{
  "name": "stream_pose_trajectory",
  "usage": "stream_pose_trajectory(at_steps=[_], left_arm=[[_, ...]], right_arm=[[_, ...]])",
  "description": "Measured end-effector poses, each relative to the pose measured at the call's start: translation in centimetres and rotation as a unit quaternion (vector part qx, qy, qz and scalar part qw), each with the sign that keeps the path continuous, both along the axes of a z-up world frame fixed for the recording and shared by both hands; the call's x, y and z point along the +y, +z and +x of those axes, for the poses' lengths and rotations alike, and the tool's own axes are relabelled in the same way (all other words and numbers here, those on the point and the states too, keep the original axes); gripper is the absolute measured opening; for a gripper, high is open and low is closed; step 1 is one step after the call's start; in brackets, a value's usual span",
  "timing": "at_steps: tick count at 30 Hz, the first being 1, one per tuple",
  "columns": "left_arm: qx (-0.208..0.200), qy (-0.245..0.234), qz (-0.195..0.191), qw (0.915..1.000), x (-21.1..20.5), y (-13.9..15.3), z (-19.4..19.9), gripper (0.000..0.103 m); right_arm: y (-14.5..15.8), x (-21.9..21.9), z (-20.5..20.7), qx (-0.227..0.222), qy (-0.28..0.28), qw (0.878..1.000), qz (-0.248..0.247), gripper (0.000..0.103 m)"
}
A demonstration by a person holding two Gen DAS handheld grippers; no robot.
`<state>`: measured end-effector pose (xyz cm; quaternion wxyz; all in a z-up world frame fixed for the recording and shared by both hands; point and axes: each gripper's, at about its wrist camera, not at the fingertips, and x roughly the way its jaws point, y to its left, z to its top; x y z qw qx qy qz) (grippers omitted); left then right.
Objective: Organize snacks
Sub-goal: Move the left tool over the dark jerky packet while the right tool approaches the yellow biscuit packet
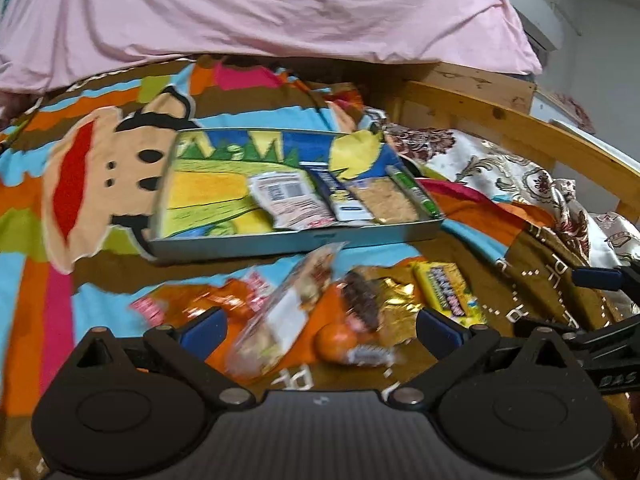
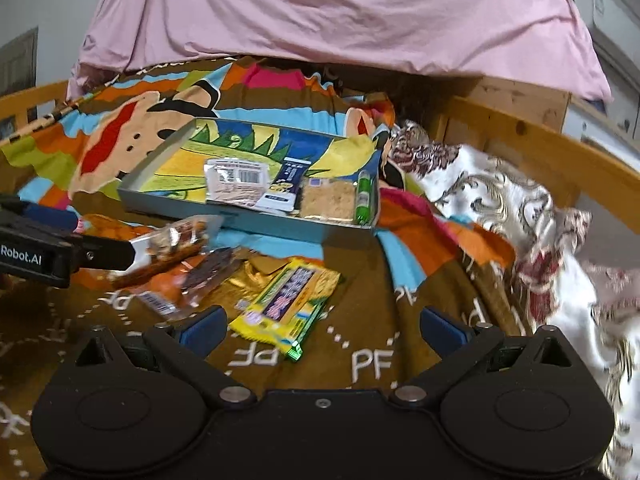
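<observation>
Now, over on the left, the left gripper (image 1: 318, 328) hovers low above the bedspread (image 1: 36, 280) with its blue-padded fingers (image 1: 202, 330) spread wide and nothing between them, and right ahead of it lies the loose heap of snacks: a red-and-white packet (image 1: 150, 308) off its left finger, a long clear-wrapped bar (image 1: 288, 312) running up the middle, a small orange round thing (image 1: 334, 340) close in, a dark wrapped bar (image 1: 362, 300) beside a crumpled gold wrapper (image 1: 396, 304), and a yellow packet (image 1: 446, 292) just past its right finger. Beyond the heap sits the shallow metal tray (image 1: 296, 238) with the cartoon picture inside, and along its right end four snacks lie side by side: a white barcode pack (image 1: 290, 200), a dark blue sachet (image 1: 340, 196), a clear pack of tan crackers (image 1: 386, 204) and a slim green stick (image 1: 416, 192) against the wall. Swinging right, the right gripper (image 2: 320, 330) also stands wide apart and empty, the yellow packet (image 2: 286, 306) lying just ahead of its left finger on the brown cloth, with the gold wrapper (image 2: 240, 280) and the dark bar (image 2: 208, 276) farther left of it. From this side the left gripper's tip sits against the clear-wrapped bar (image 2: 176, 244), though whether it touches is hard to tell through the blur. Far right, a floral silver blanket (image 2: 500, 200) is bunched against the wooden bed rail (image 2: 560, 152), and pink sheeting (image 2: 340, 12) hangs behind everything.
</observation>
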<state>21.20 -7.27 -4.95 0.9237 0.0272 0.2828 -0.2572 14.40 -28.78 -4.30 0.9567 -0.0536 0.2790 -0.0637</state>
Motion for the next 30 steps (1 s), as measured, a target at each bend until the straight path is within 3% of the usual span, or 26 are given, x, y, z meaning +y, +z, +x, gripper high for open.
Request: stream_pose_trajectory(at_steps=[6,14,18,23,27,30], left_arm=[[0.01,-0.031,0.001,0.9994,-2.3,-0.2,2.1,0.103],[0.056,-0.086,-0.049,0.9935,-4.2,-1.0,4.4,0.102],[0.075,-0.084,-0.061,0.9918,-4.7,-1.6,5.6,0.102],[0.101,-0.062,-0.058,0.9912,-4.9,-2.6,6.8,0.098],[0.103,-0.064,-0.046,0.9916,-5.1,-2.9,6.9,0.094],[0.099,-0.069,-0.028,0.9923,-5.2,-2.9,6.7,0.091]], right_arm=[[-1.7,0.0,2.7,0.016,0.021,1.0,0.008,0.102],[-4.0,0.0,5.3,0.033,0.028,0.999,0.021,0.102],[-4.7,0.0,6.4,0.039,0.029,0.998,0.033,0.102],[-5.1,-0.2,6.9,0.063,0.004,0.998,0.023,0.102],[-4.5,-0.6,6.6,0.063,-0.03,0.997,-0.016,0.099],[-4.3,-1.5,6.5,0.068,-0.042,0.997,-0.015,0.098]])
